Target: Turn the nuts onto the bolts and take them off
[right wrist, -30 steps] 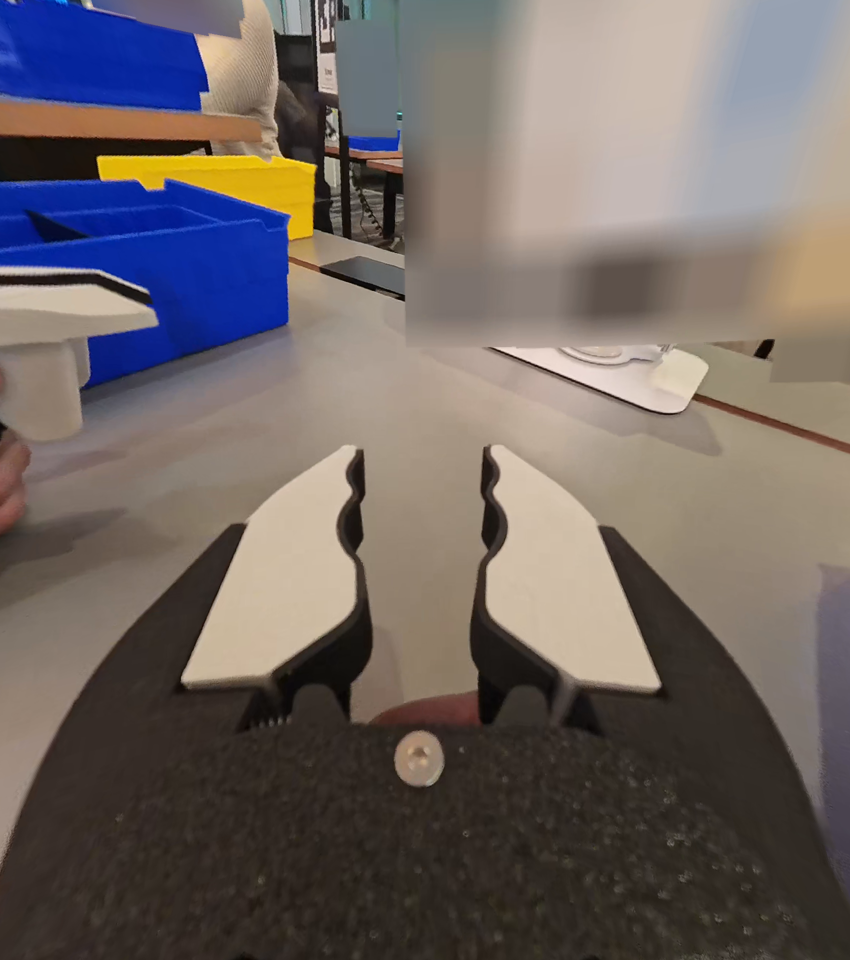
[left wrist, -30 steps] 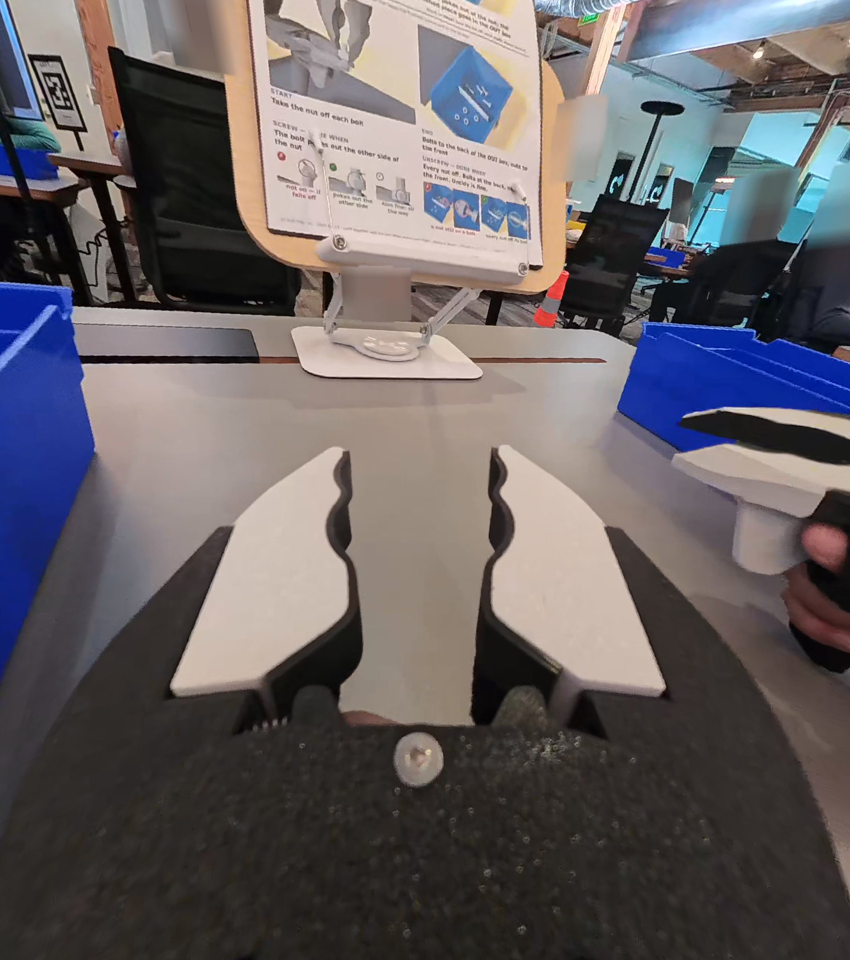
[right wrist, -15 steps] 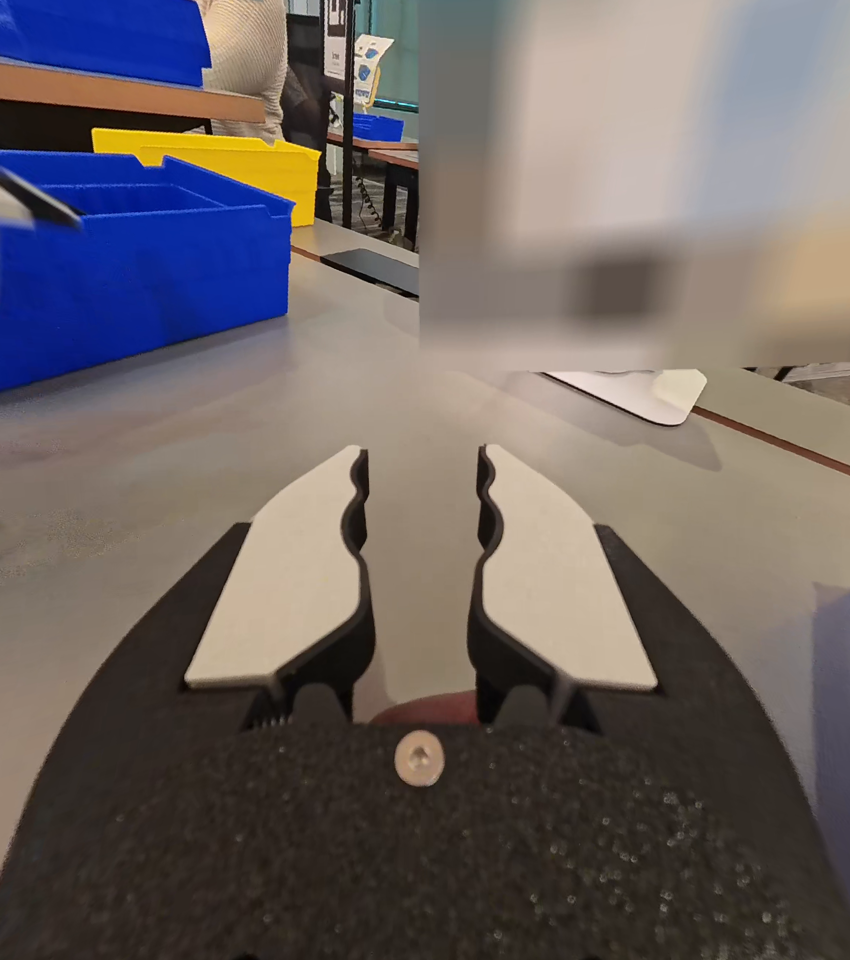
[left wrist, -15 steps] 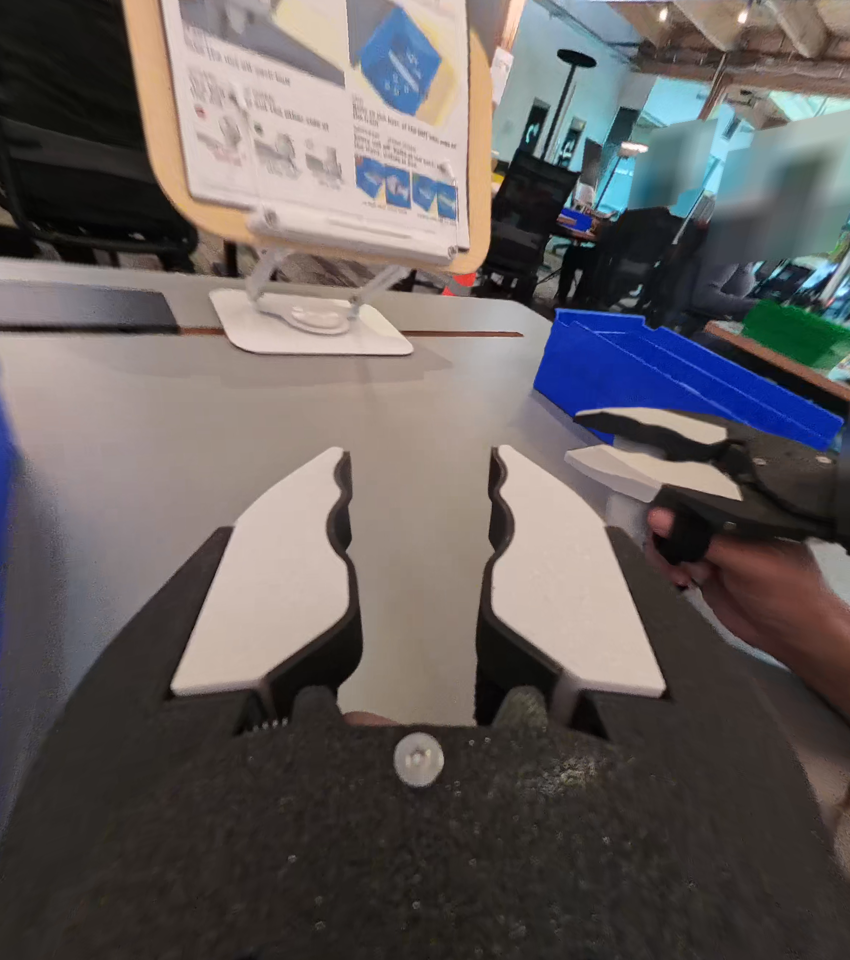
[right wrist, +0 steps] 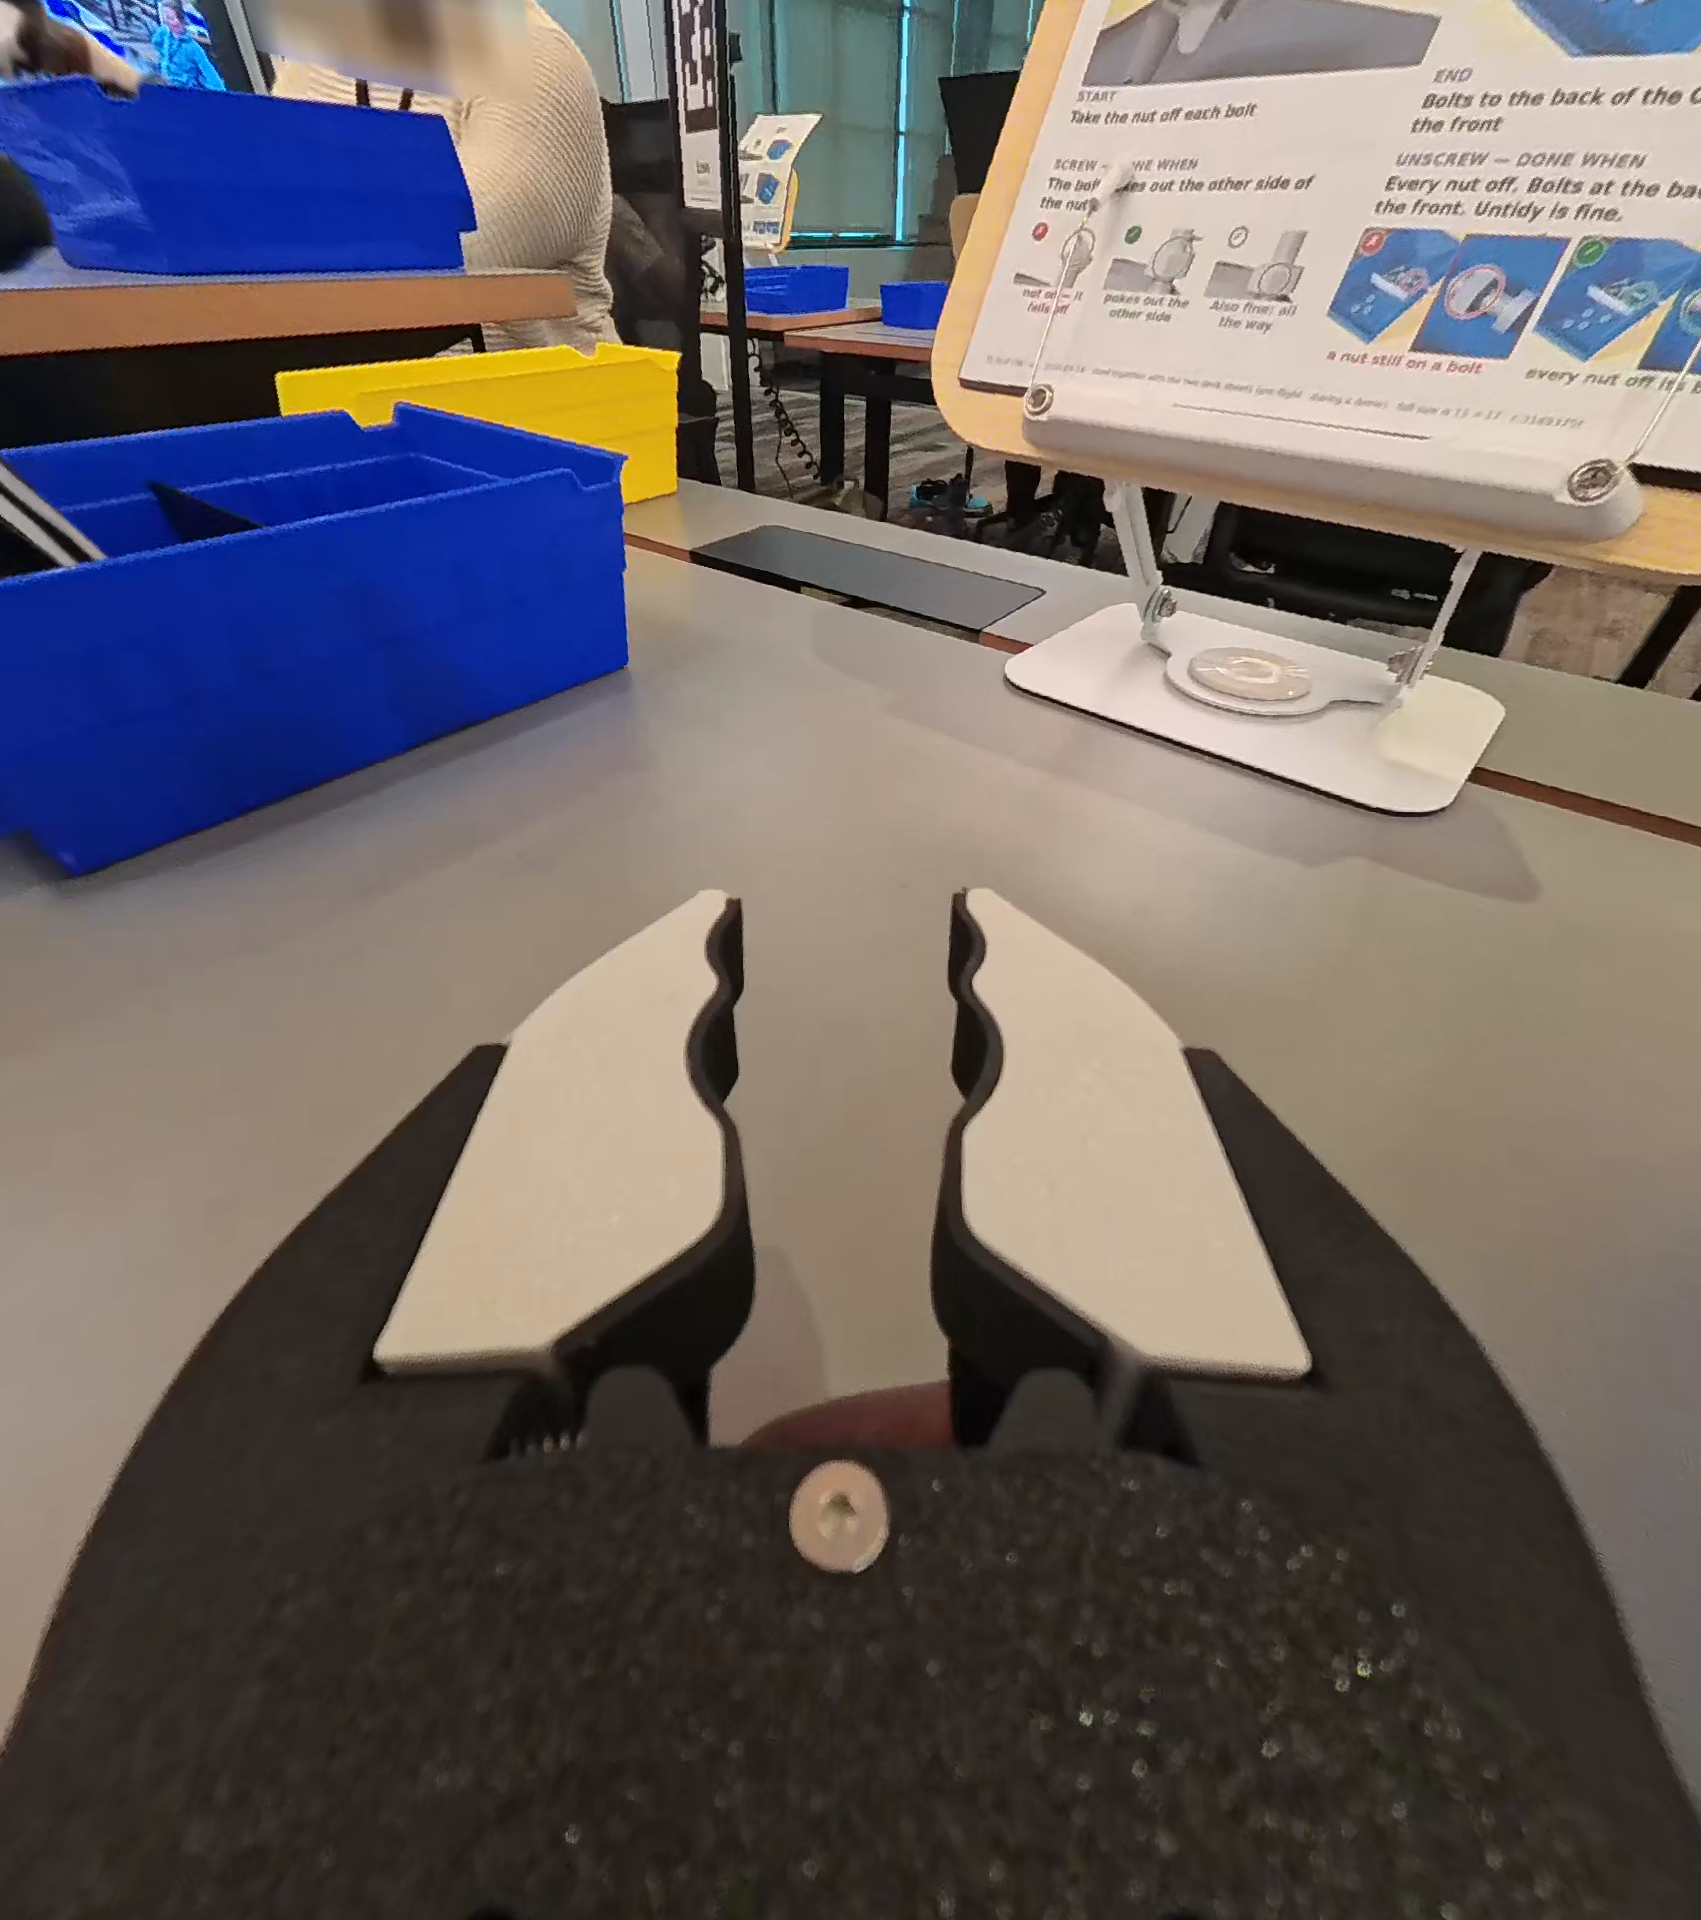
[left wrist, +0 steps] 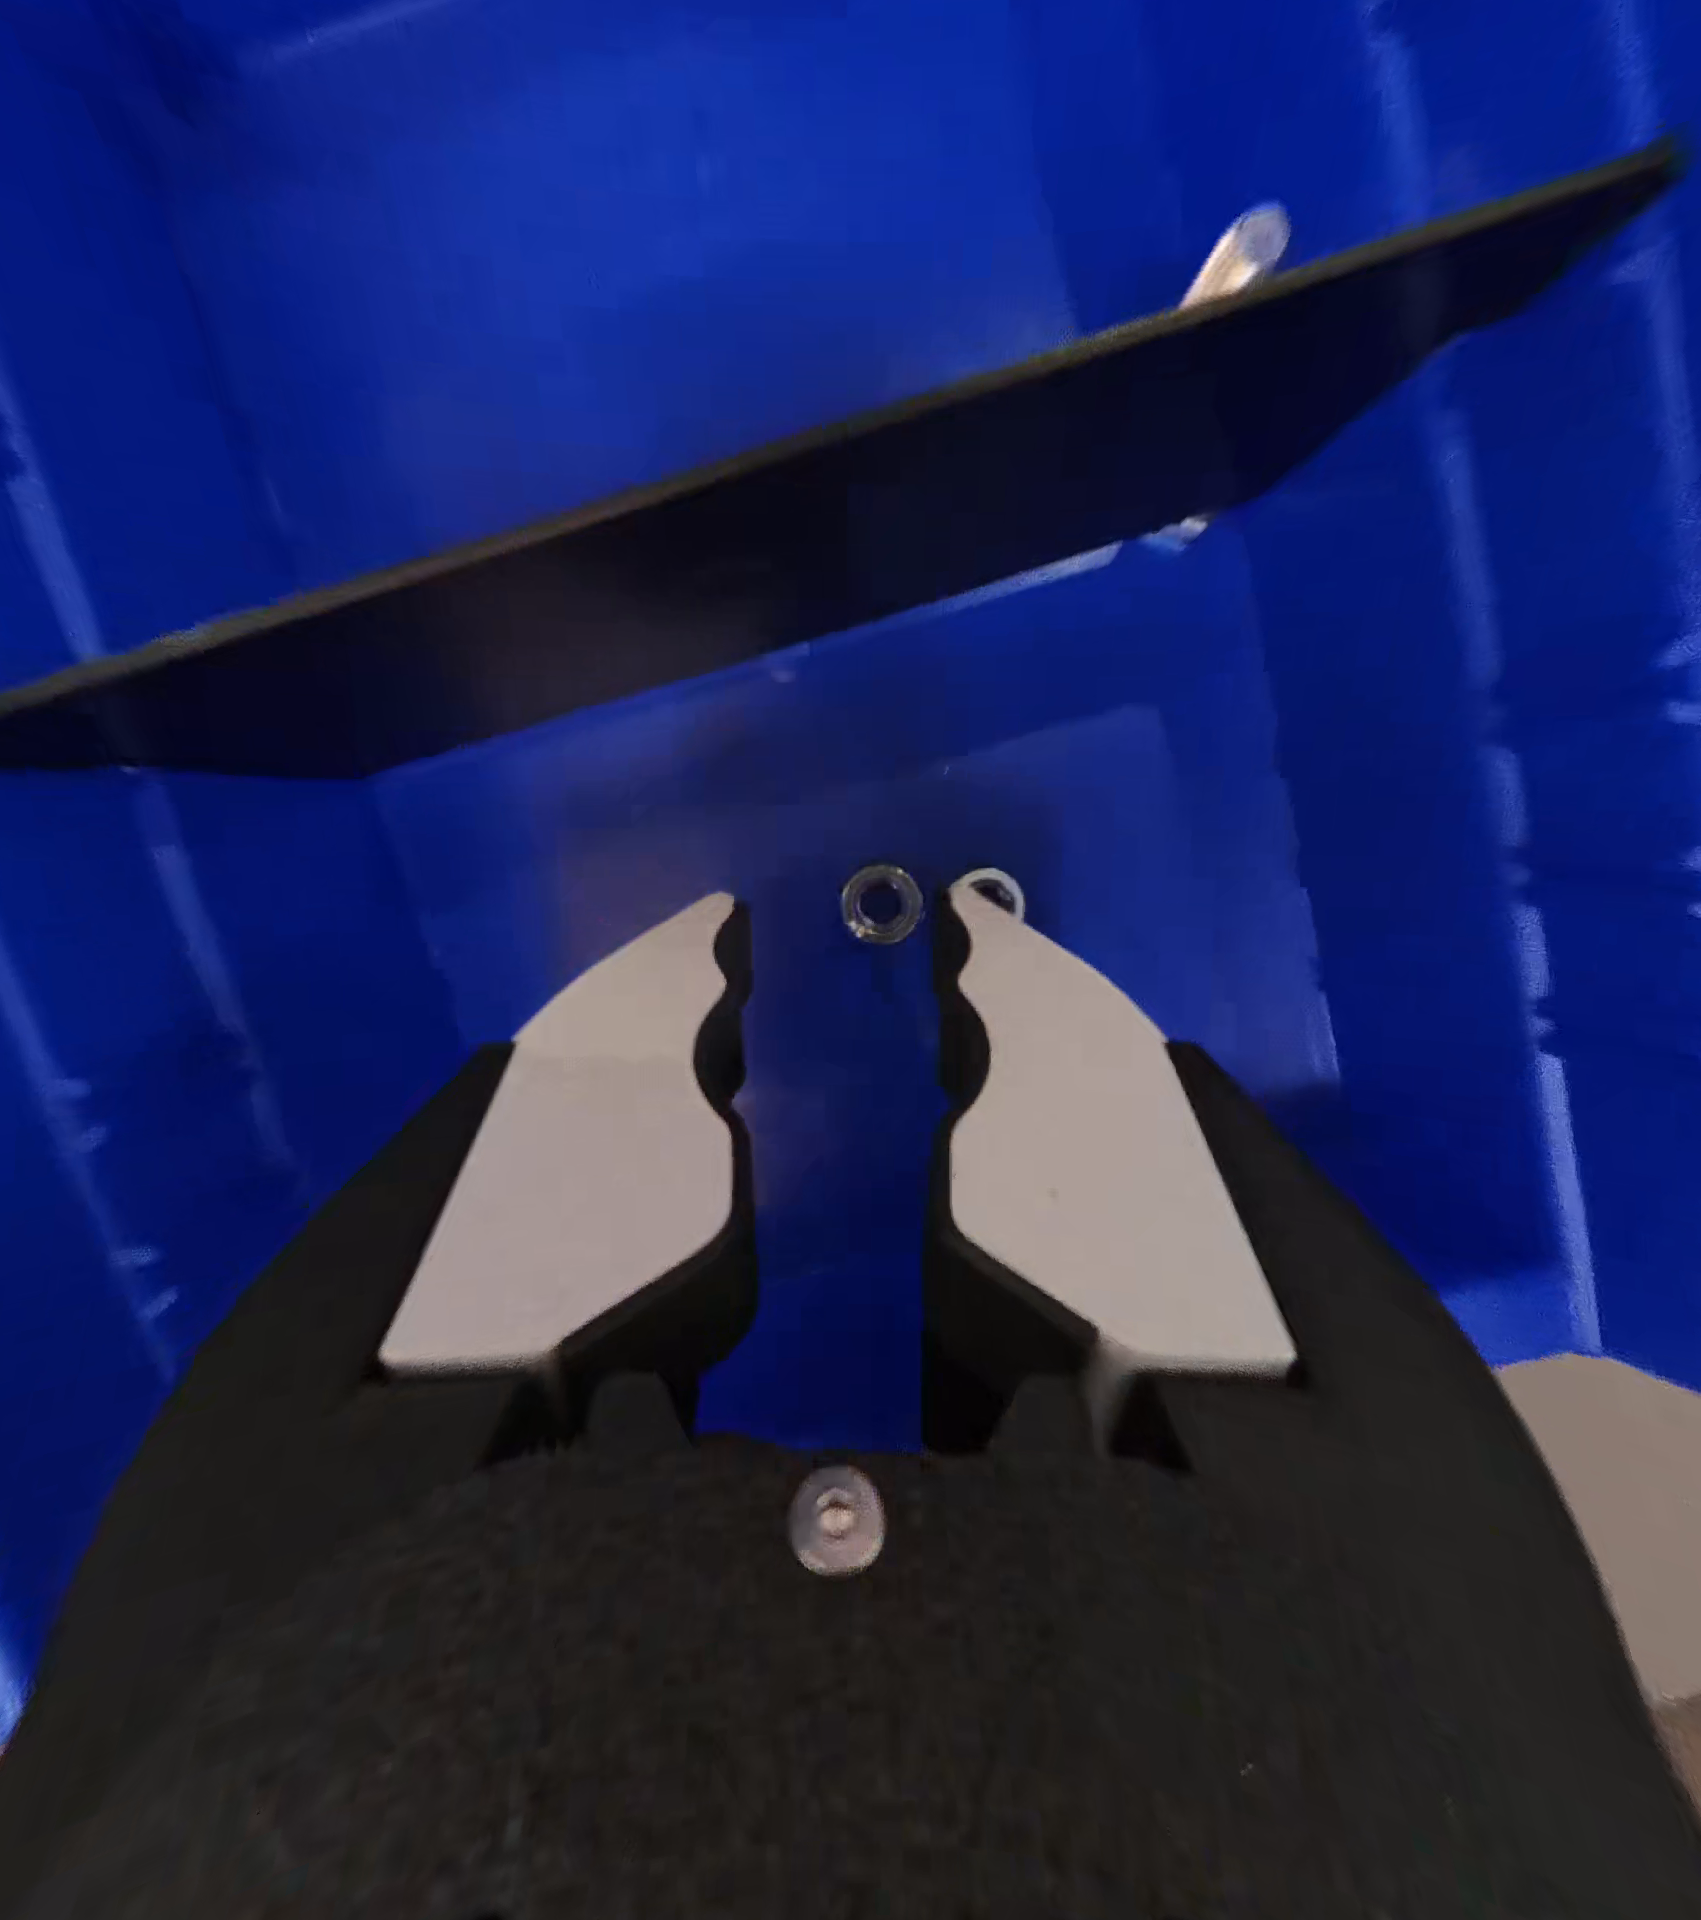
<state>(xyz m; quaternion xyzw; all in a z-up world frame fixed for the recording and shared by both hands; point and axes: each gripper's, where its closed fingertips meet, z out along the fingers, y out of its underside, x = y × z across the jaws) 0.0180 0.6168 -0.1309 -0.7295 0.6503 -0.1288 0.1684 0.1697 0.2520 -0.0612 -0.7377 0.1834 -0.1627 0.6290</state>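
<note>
Both grippers (left wrist: 841, 914) (right wrist: 846, 914) agape — nut (left wrist: 881, 906) ahead

Blue bin (left wrist: 202, 520), black divider (left wrist: 825, 540), silver nut (left wrist: 881, 916), yellow bin (right wrist: 513, 405).

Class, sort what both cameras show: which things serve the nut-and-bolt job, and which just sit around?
Job:
- small silver nut
- silver bolt behind the black divider
- blue plastic bin
- open left gripper
- open right gripper

Bystanders:
- yellow plastic bin
- white-based instruction stand
- grey table
</note>
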